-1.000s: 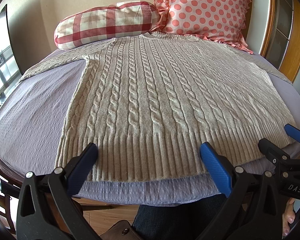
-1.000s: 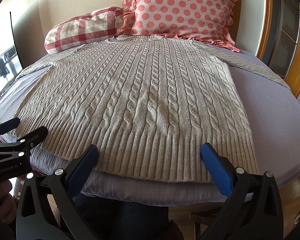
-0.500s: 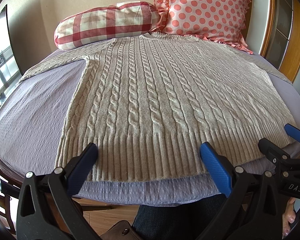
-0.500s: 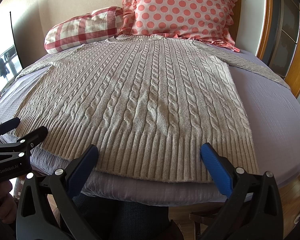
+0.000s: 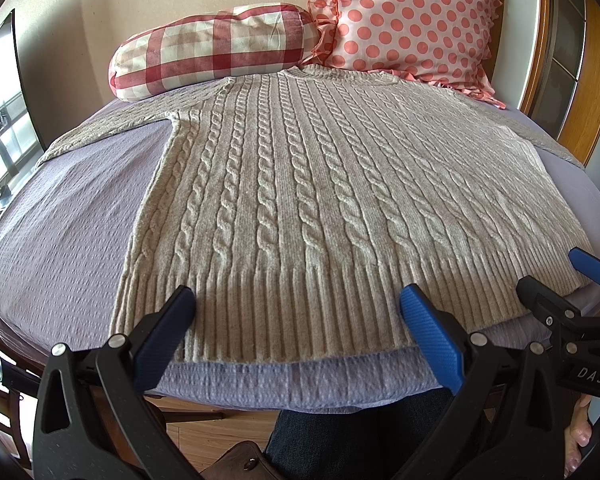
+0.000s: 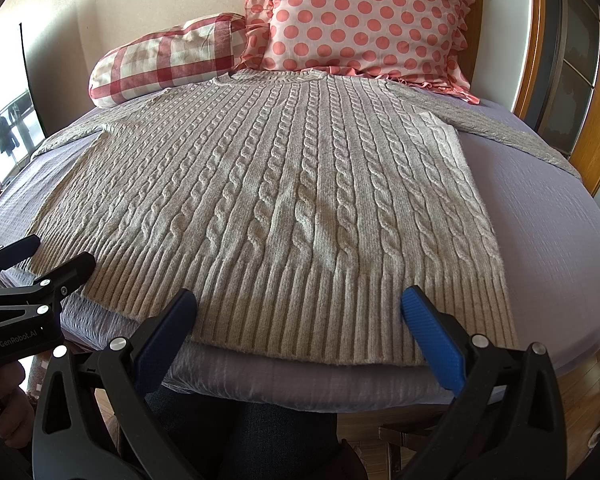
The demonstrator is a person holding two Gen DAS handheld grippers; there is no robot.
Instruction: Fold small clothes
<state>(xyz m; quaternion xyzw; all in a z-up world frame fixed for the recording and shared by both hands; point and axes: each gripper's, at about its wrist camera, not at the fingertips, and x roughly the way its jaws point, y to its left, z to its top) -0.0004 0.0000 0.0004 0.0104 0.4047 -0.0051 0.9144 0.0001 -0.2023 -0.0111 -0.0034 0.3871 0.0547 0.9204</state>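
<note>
A beige cable-knit sweater (image 5: 320, 200) lies flat on a lilac-covered bed, hem toward me, sleeves spread out to both sides; it also shows in the right wrist view (image 6: 284, 208). My left gripper (image 5: 296, 308) is open and empty, its blue pads just above the ribbed hem near the left part. My right gripper (image 6: 298, 308) is open and empty over the hem's right part. The right gripper shows at the left view's right edge (image 5: 556, 276), and the left gripper at the right view's left edge (image 6: 48, 256).
A red-and-white checked bolster (image 5: 216, 52) and a pink polka-dot pillow (image 5: 412, 20) lean at the head of the bed. The lilac bedcover (image 5: 60, 216) extends left of the sweater, and right of it (image 6: 548, 216). A wooden frame (image 6: 596, 128) stands at right.
</note>
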